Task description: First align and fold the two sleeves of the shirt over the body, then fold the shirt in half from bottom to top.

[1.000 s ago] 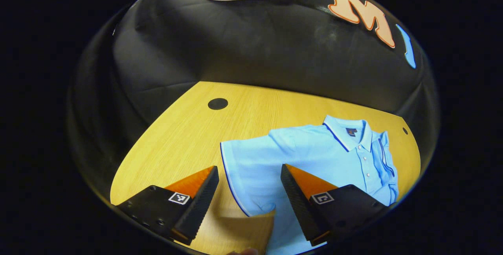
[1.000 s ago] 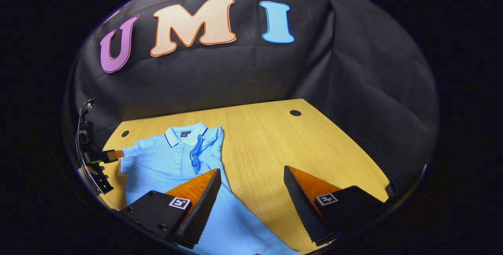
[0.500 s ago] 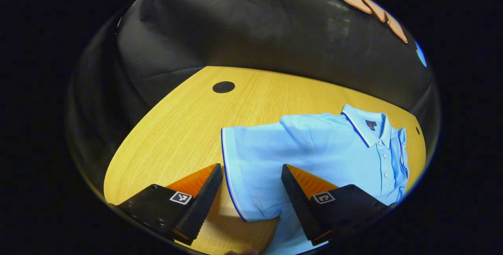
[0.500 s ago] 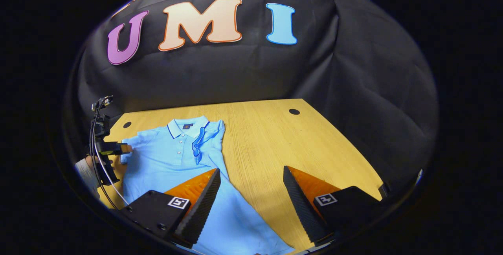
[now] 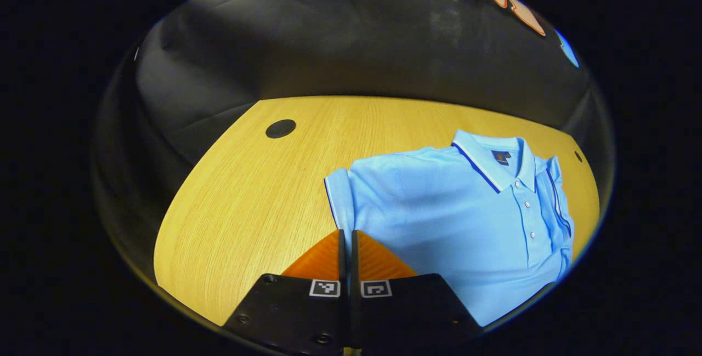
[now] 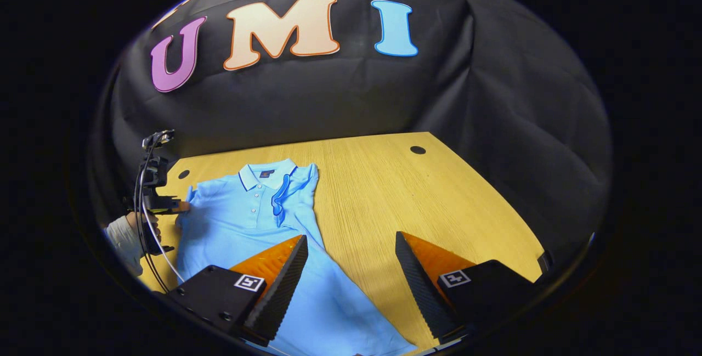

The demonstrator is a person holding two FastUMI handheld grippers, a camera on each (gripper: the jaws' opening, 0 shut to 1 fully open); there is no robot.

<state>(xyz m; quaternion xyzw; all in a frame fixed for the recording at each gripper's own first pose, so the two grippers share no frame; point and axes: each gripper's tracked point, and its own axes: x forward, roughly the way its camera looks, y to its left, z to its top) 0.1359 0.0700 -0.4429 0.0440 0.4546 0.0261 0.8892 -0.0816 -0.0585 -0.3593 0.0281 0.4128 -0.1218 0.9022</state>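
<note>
A light blue polo shirt [image 5: 460, 219] with dark-trimmed collar lies face up on the wooden table [image 5: 247, 208]. My left gripper [image 5: 346, 233] is shut on the cuff of its near sleeve [image 5: 343, 191], which is bunched toward the body. In the right gripper view the same shirt [image 6: 241, 224] lies at the left, with its other sleeve [image 6: 282, 194] folded over the chest beside the buttons. There the left gripper [image 6: 178, 205] pinches the sleeve at the shirt's left edge. My right gripper [image 6: 351, 243] hangs open above the shirt's lower right edge, holding nothing.
Round dark cable holes sit in the table: one at the far left [image 5: 280, 128], one at the far right [image 6: 417, 150], and a small one beside the collar [image 6: 184, 174]. A sleeved hand [image 6: 129, 235] holds the left gripper. Black cloth walls close in behind the table.
My left gripper went from open around the sleeve cuff to shut on it, and the sleeve has drawn in toward the body. The right gripper stayed open, barely shifting.
</note>
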